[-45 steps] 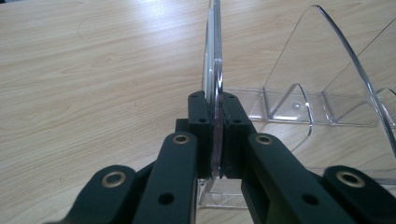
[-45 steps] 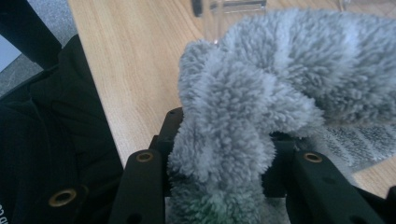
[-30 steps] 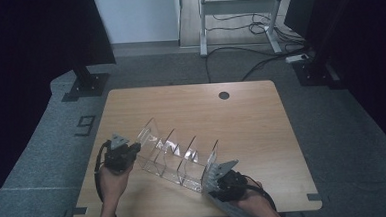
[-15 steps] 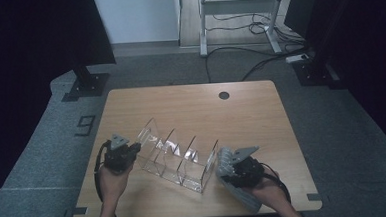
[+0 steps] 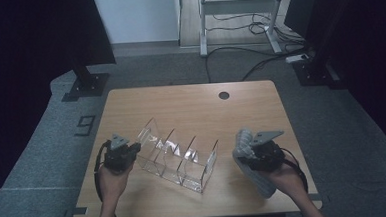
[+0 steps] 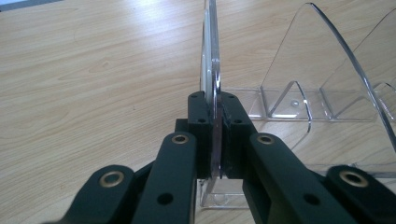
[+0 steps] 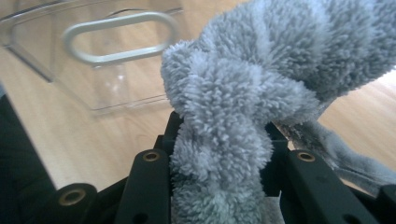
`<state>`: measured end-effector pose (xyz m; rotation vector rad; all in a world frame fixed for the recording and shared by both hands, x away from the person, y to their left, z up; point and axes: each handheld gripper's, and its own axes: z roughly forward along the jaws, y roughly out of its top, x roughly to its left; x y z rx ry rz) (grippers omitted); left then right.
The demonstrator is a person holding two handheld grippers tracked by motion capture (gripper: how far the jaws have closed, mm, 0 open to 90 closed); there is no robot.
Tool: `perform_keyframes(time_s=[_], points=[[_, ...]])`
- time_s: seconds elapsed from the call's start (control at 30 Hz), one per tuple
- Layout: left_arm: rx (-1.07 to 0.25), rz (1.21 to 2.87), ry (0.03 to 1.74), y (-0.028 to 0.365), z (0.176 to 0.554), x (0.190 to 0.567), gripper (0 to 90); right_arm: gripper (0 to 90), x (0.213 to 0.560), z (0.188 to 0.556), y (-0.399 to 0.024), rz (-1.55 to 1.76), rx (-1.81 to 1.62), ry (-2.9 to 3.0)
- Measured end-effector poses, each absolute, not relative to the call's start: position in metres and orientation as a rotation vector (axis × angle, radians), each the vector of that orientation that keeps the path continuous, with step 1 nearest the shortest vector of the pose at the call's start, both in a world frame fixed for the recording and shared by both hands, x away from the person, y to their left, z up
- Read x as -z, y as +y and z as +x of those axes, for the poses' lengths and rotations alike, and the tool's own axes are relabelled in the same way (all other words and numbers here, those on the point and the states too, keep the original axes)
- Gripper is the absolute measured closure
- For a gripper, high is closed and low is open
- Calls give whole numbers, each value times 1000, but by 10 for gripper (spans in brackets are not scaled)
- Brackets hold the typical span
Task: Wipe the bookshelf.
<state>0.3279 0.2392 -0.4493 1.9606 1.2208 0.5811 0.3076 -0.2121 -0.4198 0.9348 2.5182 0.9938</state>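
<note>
A clear acrylic organizer [image 5: 176, 157] with several upright dividers lies across the wooden table [image 5: 191, 108]. My left gripper [image 5: 133, 149] is shut on the organizer's left end wall [image 6: 212, 70], which runs edge-on between its jaws [image 6: 215, 135]. My right gripper [image 5: 248, 146] hangs to the right of the organizer, off the table, shut on a fluffy grey cloth [image 5: 248, 158] that bunches between its jaws [image 7: 219, 140] and droops toward the table's front edge. The organizer's right end wall with an oval handle slot [image 7: 119, 35] lies ahead of that gripper.
A round cable hole [image 5: 224, 95] sits at the table's far edge. Beyond the table are a dark stand base [image 5: 84, 86] at the left, a metal frame [image 5: 236, 16] with cables at the back, and grey carpet [image 5: 44, 166].
My right gripper with the cloth has moved right and up, away from the organizer's right end. The left gripper and the organizer have not moved.
</note>
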Motion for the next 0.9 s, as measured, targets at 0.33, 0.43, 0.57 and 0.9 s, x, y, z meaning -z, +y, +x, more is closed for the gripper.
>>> perform_keyframes(time_s=[0.33, 0.43, 0.57, 0.9], points=[[-581, 1958, 1221, 239, 328, 449, 849, 636, 420, 327, -249, 1069, -950, 2412], [-581, 1958, 1221, 239, 328, 449, 849, 635, 423, 333, -259, 1107, -921, 2392], [-580, 1956, 1219, 240, 328, 450, 849, 633, 432, 339, -270, 1155, -887, 2367], [-581, 1956, 1216, 240, 328, 450, 849, 624, 470, 358, -285, 1261, -839, 2343]])
